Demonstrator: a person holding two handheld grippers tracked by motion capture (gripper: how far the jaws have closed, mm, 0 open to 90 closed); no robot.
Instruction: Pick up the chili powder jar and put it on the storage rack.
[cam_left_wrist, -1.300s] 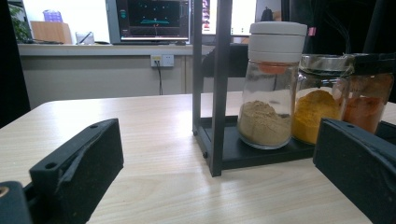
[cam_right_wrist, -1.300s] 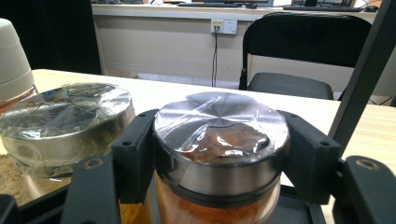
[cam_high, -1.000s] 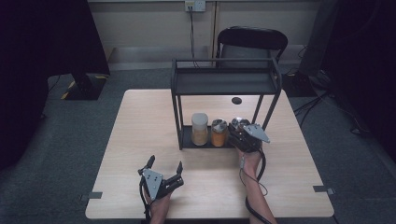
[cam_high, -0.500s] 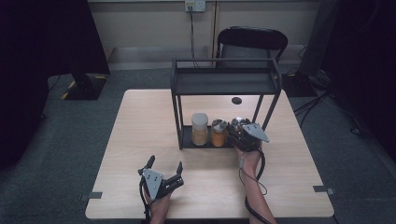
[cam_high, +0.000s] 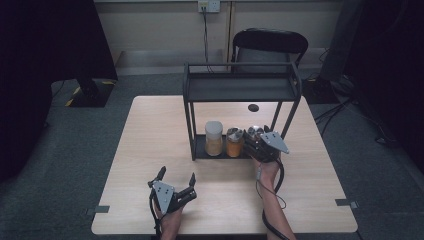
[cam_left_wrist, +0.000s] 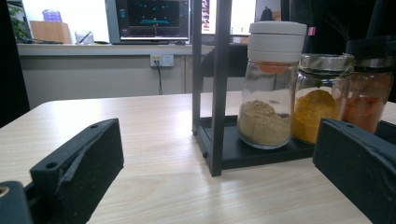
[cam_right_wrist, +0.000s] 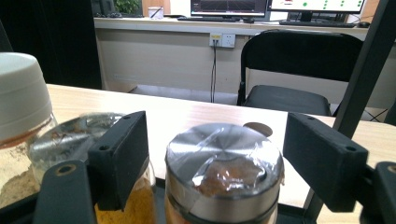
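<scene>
A black two-tier rack (cam_high: 240, 87) stands on the wooden table (cam_high: 150, 140). Three spice jars line its lower shelf: a white-lidded jar of tan powder (cam_high: 213, 137) (cam_left_wrist: 273, 93) (cam_right_wrist: 21, 93), a metal-lidded jar of yellow powder (cam_high: 233, 142) (cam_left_wrist: 317, 107) (cam_right_wrist: 70, 135) and a metal-lidded jar of red-brown powder (cam_high: 255, 132) (cam_left_wrist: 369, 98) (cam_right_wrist: 224, 172). My right gripper (cam_high: 252, 142) (cam_right_wrist: 219, 140) reaches in around the red-brown jar. Its jaws have just been opening and stand off the lid on both sides. My left gripper (cam_high: 176, 176) (cam_left_wrist: 219, 140) rests open near the front edge, holding nothing.
A black folding chair (cam_high: 270, 42) (cam_right_wrist: 299, 60) stands behind the table. A small dark round hole (cam_high: 253, 107) marks the tabletop behind the rack. The rack's top shelf is bare. Dark curtains hang at both sides, and cables trail on the floor at right.
</scene>
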